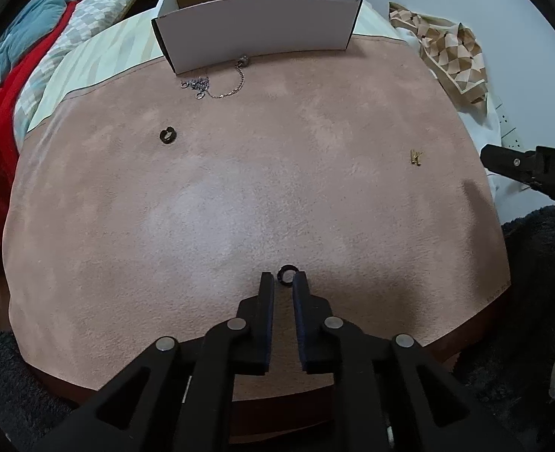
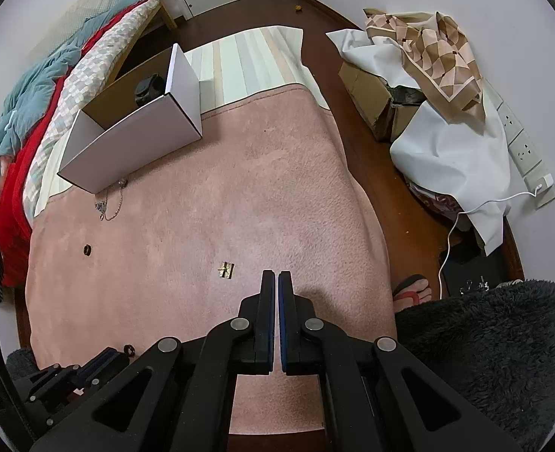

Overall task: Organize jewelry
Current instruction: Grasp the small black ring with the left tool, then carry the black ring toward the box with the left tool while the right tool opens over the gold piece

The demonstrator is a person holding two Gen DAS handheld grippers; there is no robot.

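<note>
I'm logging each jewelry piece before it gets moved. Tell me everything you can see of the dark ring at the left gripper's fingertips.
The dark ring is a small black band, slightly glossy, with pale cloth showing through its hole. It lies flat on the pink blanket, at the near edge, right between the tips of the left gripper. The pads stand narrowly apart beside it; whether they touch it cannot be told. Its material is unclear.
</note>
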